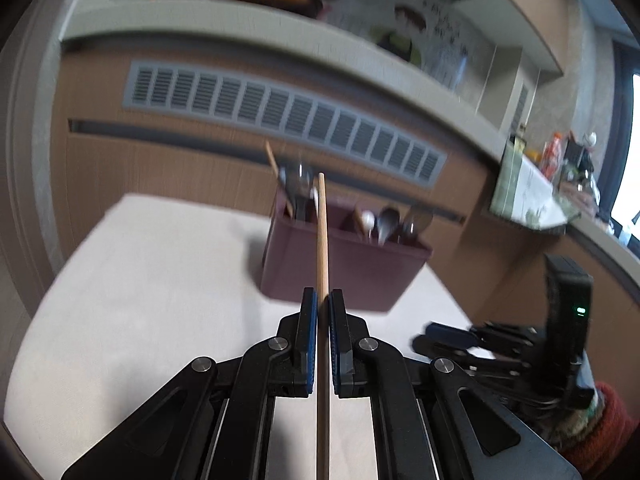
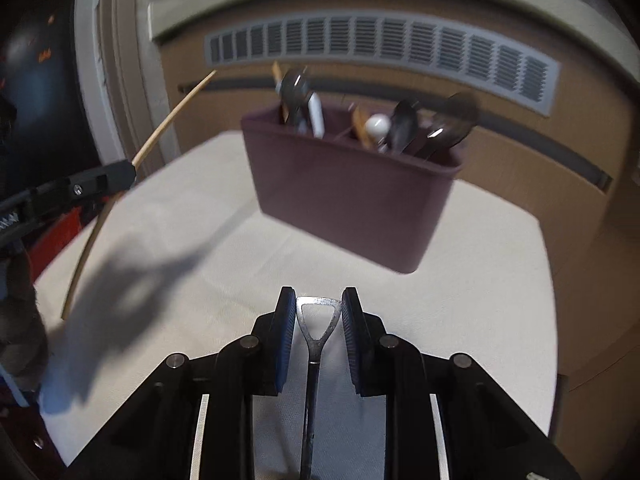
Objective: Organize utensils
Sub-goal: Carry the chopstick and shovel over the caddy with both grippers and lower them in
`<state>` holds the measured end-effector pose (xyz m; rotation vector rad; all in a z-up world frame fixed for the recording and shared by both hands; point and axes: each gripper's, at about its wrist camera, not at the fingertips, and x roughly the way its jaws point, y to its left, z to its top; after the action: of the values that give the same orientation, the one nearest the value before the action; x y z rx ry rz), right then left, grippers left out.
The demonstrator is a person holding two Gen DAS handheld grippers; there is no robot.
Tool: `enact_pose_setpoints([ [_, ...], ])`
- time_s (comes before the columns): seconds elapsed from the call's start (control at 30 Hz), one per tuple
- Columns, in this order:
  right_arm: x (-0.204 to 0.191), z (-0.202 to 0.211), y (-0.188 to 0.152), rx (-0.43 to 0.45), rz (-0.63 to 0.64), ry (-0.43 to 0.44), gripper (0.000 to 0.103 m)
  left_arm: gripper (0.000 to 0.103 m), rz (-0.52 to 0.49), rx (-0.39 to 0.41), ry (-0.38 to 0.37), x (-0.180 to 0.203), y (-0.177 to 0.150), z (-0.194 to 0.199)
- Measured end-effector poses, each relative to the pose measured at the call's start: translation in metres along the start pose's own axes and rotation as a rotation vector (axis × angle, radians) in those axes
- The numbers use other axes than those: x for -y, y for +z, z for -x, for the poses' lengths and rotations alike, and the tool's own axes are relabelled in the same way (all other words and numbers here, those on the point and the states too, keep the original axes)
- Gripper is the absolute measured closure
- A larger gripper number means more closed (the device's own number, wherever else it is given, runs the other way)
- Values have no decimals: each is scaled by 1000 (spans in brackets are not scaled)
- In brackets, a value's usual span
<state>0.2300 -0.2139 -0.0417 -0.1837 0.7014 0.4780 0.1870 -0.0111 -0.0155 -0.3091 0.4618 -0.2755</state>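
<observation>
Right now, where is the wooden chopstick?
The wooden chopstick is clamped in the left gripper, pointing toward the maroon utensil holder; in the right wrist view it shows at far left, above the white table.

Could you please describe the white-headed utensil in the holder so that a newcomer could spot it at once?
On the white table stands a maroon holder with two compartments. In its right compartment, beside dark metal spoons, the white-headed utensil is the only pale, rounded head.
</observation>
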Motion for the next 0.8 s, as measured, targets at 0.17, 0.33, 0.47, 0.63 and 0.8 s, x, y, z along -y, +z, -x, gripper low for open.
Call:
enact_pose_setpoints([
  [0.17,14,65,24,249,-80,-35,82,97,0,149,-53,18,42,10],
  [0.33,21,134,106,524,-81,-88,82,97,-80,357,-106,58,124,-2],
  [0.47,32,145,168,602,-88,-117,82,97,-30,465,-147,58,147,-23],
  [0.63,46,124,200,540,-73,-155,82,97,42,491,-126,37,143,-60],
  [0.8,51,105,188,493,-62,-149,82,97,82,444,-43,20,123,-98],
])
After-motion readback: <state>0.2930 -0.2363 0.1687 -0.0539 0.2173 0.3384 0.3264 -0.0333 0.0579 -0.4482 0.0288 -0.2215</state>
